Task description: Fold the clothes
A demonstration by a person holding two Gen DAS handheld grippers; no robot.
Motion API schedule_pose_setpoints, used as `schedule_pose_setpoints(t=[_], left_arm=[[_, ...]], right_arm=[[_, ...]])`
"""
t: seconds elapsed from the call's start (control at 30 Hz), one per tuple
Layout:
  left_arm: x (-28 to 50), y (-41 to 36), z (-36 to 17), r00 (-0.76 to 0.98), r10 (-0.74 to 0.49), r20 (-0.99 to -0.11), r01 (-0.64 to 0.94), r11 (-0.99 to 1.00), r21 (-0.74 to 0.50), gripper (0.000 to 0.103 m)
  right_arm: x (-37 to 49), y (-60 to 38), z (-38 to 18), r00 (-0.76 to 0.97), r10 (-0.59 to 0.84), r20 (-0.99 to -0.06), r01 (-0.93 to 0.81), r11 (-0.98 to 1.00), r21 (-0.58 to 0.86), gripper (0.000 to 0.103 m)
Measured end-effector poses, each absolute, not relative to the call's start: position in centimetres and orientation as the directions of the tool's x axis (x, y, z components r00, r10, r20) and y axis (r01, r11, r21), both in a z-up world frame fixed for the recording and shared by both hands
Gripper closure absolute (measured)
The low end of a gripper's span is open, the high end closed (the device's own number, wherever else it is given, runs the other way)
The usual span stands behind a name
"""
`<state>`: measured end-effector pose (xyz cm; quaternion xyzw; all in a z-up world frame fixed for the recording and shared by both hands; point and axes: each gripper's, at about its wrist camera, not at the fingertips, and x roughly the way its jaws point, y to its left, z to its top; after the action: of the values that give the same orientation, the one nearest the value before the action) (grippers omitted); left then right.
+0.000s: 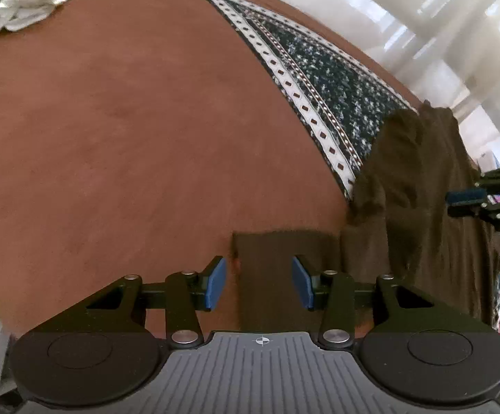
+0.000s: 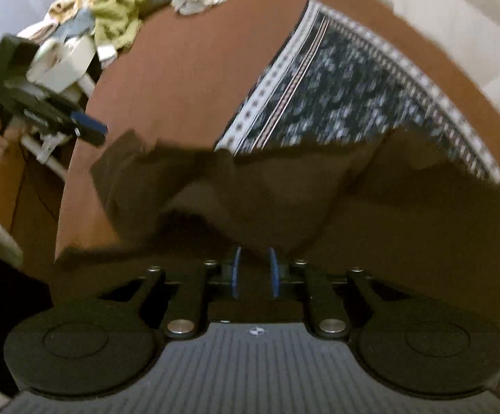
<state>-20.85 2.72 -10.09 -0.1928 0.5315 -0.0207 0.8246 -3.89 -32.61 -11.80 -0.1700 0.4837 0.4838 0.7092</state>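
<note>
Reddish-brown table (image 1: pixel 112 120), brown garment (image 1: pixel 415 179) spread at its near edge.
Left gripper (image 1: pixel 259 283): fingers spread, nothing pinched; a flat brown sleeve (image 1: pixel 277 276) of the garment lies below and between them. Right gripper (image 2: pixel 254 272): blue pads slightly parted, brown cloth directly beneath, contact unclear. Beyond the fingers, the garment overlaps a dark patterned cloth (image 1: pixel 319 65). Far from both, a crumpled white garment (image 1: pixel 26 0) and a clothes pile (image 2: pixel 112 10).
</note>
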Motion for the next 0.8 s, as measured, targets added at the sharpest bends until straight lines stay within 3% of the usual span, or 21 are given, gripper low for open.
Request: schedule_pose_setpoints(t=[0.03, 0.1, 0.13, 0.4, 0.47, 0.6, 0.67, 0.8], left_arm=[[-20.1, 2.6, -10.4, 0.433, -0.24, -0.869, -0.166, 0.926, -0.338, 0.045], [-19.4, 2.4, -10.9, 0.43, -0.242, -0.87, -0.155, 0.929, -0.335, 0.043], [-19.2, 2.3, -11.1, 0.427, -0.243, -0.871, -0.151, 0.931, -0.333, 0.042], [-19.0, 1.4, -12.1, 0.425, -0.261, -0.867, -0.118, 0.933, -0.339, 0.037], [-19.0, 1.2, -12.1, 0.419, -0.271, -0.866, -0.101, 0.935, -0.341, 0.05], [-19.1, 0.5, -12.3, 0.404, -0.29, -0.868, -0.061, 0.938, -0.341, 0.059], [-19.2, 0.1, -12.3, 0.408, -0.268, -0.873, -0.031, 0.951, -0.307, 0.083], [-19.3, 0.1, -12.2, 0.41, -0.288, -0.865, -0.014, 0.947, -0.322, 0.096]], right_arm=[[-3.6, -32.4, -11.7, 0.08, 0.524, -0.848, -0.85, 0.48, 0.216, 0.076], [-2.9, -32.0, -11.6, 0.123, 0.524, -0.843, -0.853, 0.491, 0.18, 0.055], [-2.5, -31.8, -11.6, 0.147, 0.522, -0.84, -0.854, 0.496, 0.158, 0.052], [3.4, -30.4, -12.1, 0.219, 0.483, -0.848, -0.84, 0.536, 0.089, 0.05], [5.1, -29.7, -12.5, 0.221, 0.469, -0.855, -0.835, 0.544, 0.082, 0.049], [8.6, -28.6, -13.7, 0.218, 0.441, -0.871, -0.821, 0.565, 0.081, 0.048], [9.8, -28.2, -14.5, 0.187, 0.433, -0.882, -0.812, 0.573, 0.109, 0.048], [11.2, -27.6, -15.7, 0.167, 0.418, -0.893, -0.797, 0.591, 0.127, 0.047]])
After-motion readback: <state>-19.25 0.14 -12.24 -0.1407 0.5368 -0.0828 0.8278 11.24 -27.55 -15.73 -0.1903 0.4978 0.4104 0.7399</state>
